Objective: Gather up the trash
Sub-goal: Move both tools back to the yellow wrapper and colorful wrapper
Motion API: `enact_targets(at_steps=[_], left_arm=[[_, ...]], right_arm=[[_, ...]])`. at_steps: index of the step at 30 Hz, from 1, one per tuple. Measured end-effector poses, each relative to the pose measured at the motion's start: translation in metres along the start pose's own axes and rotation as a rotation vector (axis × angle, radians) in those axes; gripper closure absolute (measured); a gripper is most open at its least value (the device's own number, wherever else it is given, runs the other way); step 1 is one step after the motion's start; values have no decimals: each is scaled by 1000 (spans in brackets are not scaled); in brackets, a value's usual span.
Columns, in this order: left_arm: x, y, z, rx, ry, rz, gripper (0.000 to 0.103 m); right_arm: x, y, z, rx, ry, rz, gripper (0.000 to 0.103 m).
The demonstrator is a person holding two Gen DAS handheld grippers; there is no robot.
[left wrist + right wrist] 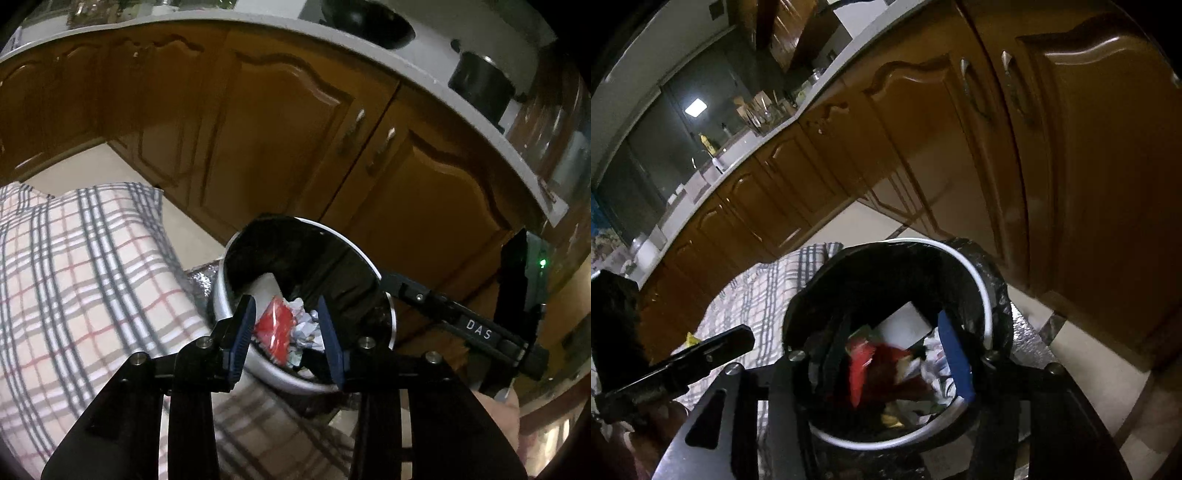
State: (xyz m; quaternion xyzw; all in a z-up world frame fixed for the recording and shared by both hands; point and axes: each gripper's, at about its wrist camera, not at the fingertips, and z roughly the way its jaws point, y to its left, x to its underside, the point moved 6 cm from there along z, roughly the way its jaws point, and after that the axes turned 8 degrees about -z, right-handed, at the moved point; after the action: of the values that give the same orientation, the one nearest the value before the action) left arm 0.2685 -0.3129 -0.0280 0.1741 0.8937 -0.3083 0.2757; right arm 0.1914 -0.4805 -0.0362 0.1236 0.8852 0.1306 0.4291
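Both the left gripper [286,332] and right gripper [897,354] hover with jaws released and grasping nothing directly above the lined trash bin [221,295], where the red wrapper [275,325] lies among crumpled paper [306,325] just below them.

Tiled floor [1082,350], checked cloth [92,277], lined bin [986,291]
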Motion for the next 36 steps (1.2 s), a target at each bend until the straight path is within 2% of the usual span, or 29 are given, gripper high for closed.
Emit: enact_targets(at_steps=[2,4,13,21,32,36], left_arm=[[2,10,-15,-10,-28,-10,63],[4,22,-33,-32,-69,-25,57],[20,88,-99,-89,-160,-139,57],[34,145,-144,-151,-208,-223,57],[59,198,-184,-218,-242,-298,57],[64,217,-196,-247,-254,-323,57]], right_arm=[[1,6,-4,-16,-16,0,37],[4,15,-8,-33,-26,-4,34],[26,70,-14,-129,-19,-40,33],[52,127,-9,-211,21,-95,32],[90,186,6,-285,92,-160,32],[104,204,9,-293,110,-222,32]])
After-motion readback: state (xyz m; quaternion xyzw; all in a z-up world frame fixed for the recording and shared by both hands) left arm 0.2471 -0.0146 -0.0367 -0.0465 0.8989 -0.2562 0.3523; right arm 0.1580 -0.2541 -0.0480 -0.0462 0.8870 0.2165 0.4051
